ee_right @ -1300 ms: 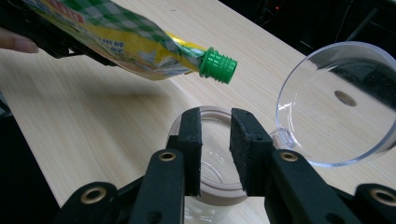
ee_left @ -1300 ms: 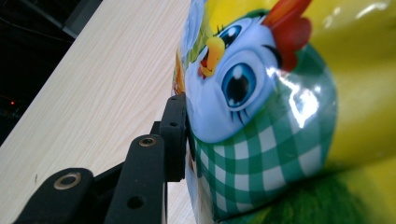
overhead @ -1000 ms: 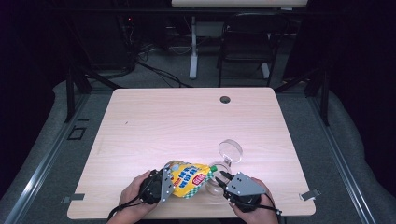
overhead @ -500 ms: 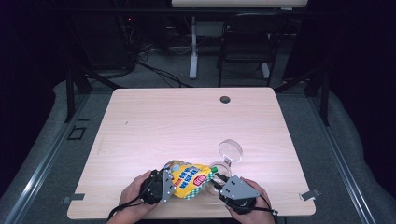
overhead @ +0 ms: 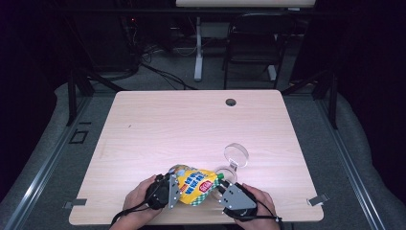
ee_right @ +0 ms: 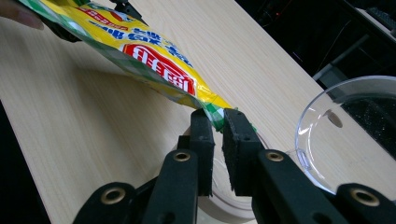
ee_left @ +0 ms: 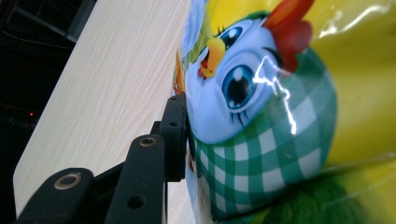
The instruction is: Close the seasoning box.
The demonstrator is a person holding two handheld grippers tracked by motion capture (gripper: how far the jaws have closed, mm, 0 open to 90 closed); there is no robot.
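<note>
A yellow snack bag (overhead: 194, 182) with a cartoon chick is held just above the table's near edge, between both grippers. My left gripper (overhead: 174, 184) is shut on its left end; in the left gripper view one black finger (ee_left: 175, 135) presses the bag (ee_left: 261, 116) and the other jaw is hidden behind it. My right gripper (overhead: 221, 184) has just been closing, and its jaws (ee_right: 218, 123) now pinch the bag's (ee_right: 154, 60) crimped green-checked end.
A clear round lid (overhead: 237, 155) leans on a clear round container (overhead: 224, 171) just right of the bag; it appears as a clear dish (ee_right: 327, 135) beside my right jaws. The wooden table (overhead: 191, 124) has a cable hole (overhead: 231, 102) at the back. A chair (overhead: 249, 43) stands beyond.
My right gripper has shifted a little left toward the bag and its jaws have closed on the bag's end. The left gripper and the bag have stayed put.
</note>
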